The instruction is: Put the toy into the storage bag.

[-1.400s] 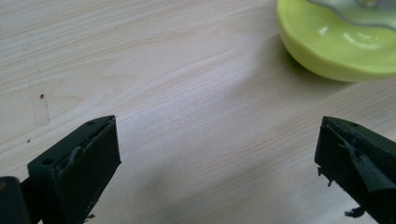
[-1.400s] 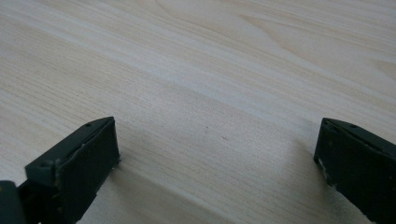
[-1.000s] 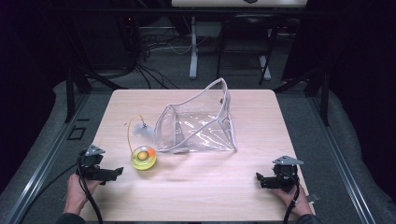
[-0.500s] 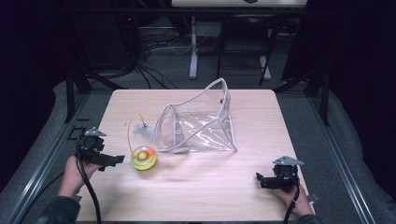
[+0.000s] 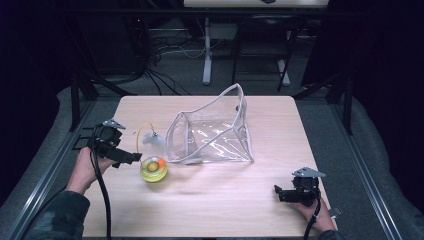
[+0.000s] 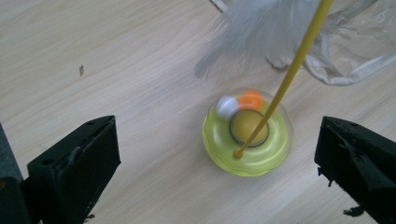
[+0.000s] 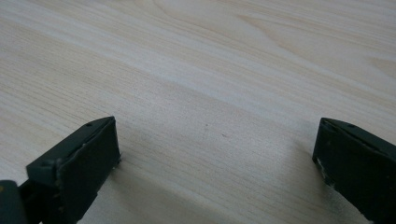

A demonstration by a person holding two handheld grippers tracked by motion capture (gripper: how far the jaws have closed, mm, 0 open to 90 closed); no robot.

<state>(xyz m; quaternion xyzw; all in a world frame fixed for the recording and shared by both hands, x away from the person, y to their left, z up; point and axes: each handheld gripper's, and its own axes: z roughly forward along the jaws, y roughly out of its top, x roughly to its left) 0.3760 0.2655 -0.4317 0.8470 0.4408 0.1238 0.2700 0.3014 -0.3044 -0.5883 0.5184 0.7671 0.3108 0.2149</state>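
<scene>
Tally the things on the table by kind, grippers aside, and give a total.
Clear zip pouch, open and standing: 1
Yellow dome toy with feather wand, beside the pouch: 1
Total: 2
Left gripper open, aimed at the toy; right gripper open over bare wood.

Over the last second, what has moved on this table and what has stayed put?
The left claw moved forward and inward toward the yellow feather toy, jaws open, gripping nothing. The right claw, the toy and the clear zipper pouch stayed put.
</scene>
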